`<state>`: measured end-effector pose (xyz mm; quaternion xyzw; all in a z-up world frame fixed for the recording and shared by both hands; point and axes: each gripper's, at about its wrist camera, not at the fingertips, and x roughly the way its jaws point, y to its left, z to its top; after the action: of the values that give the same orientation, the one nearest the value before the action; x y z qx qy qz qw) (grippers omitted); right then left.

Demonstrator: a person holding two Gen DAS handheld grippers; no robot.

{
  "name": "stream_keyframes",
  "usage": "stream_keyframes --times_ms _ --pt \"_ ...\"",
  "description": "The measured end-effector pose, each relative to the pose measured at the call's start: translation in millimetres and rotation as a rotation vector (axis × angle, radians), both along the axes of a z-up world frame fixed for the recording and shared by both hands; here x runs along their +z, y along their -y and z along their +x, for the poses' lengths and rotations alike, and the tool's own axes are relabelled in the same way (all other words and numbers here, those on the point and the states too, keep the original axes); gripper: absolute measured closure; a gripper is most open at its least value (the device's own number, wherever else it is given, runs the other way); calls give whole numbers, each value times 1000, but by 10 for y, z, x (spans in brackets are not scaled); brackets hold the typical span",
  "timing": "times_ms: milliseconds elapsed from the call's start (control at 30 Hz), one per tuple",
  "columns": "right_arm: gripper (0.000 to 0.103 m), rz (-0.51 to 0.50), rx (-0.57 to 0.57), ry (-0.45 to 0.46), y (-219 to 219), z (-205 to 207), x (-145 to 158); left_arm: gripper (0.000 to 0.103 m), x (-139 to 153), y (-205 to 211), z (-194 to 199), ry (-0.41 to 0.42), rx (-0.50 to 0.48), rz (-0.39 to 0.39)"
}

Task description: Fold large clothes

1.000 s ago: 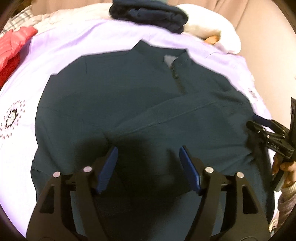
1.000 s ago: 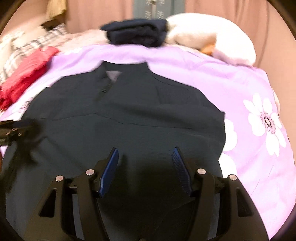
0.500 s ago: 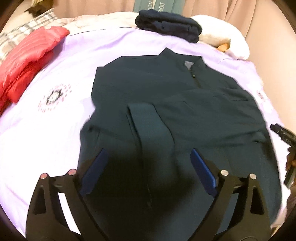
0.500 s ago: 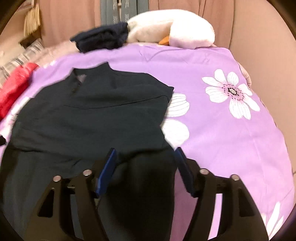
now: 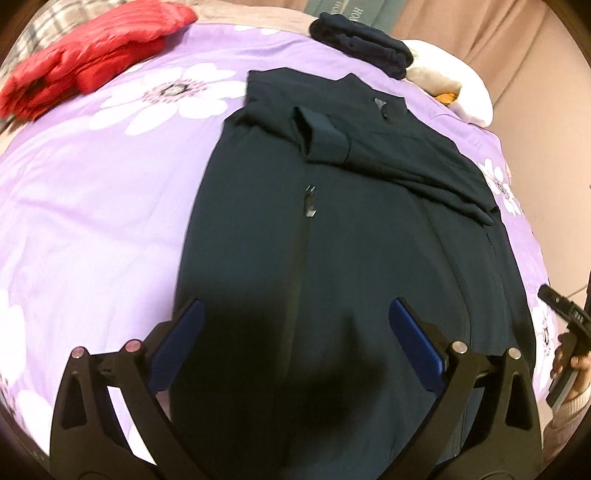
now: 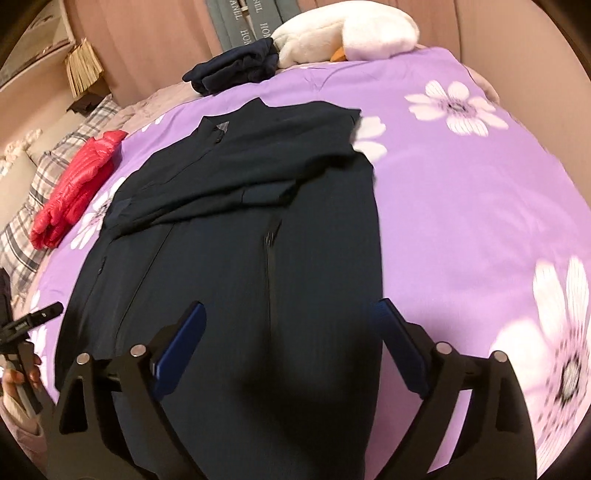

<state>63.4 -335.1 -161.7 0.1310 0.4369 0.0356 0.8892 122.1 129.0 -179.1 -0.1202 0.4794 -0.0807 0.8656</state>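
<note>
A large dark teal jacket (image 5: 351, 236) lies flat on the purple flowered bedspread (image 5: 92, 192), collar at the far end, both sleeves folded across its chest. It also shows in the right wrist view (image 6: 258, 266). My left gripper (image 5: 295, 332) is open and empty, held above the jacket's lower left part. My right gripper (image 6: 291, 332) is open and empty above the jacket's lower right part. Each gripper shows at the edge of the other's view: the right one (image 5: 561, 310), the left one (image 6: 33, 321).
A red puffer jacket (image 5: 81, 51) lies at the far left of the bed. A folded navy garment (image 5: 362, 37) and a white plush toy (image 6: 347, 33) sit at the far end. The bedspread (image 6: 461, 203) lies bare to the jacket's right. Curtains hang behind.
Both grippers have drawn back toward the jacket's hem and risen, staying open. The jacket now looks narrower, with both sleeves folded across the chest.
</note>
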Motion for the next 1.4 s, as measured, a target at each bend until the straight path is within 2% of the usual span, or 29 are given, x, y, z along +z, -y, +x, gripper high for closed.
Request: stream_keyframes --times_ms 233,433,500,633,800,900,1033,1167,1333,1400 --pt "9 52 -74 -27 156 -339 -58 2 -60 -279 -258 -19 88 -89" --pt "7 87 -101 -25 258 -520 -38 2 -42 -456 -359 1 139 -161" --pt "7 107 -101 -30 287 -563 -43 2 -38 -533 -386 26 149 -207" --pt "5 151 -99 -37 322 -646 -75 2 -91 -654 -441 34 132 -297" --pt "5 168 -87 -49 291 -760 -125 2 -138 -709 -497 8 114 -266" --pt "5 159 -78 -55 304 -822 -172 2 -192 -750 -499 -27 105 -292" --pt "5 214 -91 -82 386 -864 -273 2 -250 -755 -474 -72 77 -362" --pt "5 287 -50 -124 390 -830 -390 2 -331 -749 -412 -97 60 -412" --pt "5 285 0 -154 301 -687 -474 2 -389 -720 -223 -112 30 -467" --pt "5 324 20 -149 288 -572 -460 2 -405 -701 -72 -120 14 -507"
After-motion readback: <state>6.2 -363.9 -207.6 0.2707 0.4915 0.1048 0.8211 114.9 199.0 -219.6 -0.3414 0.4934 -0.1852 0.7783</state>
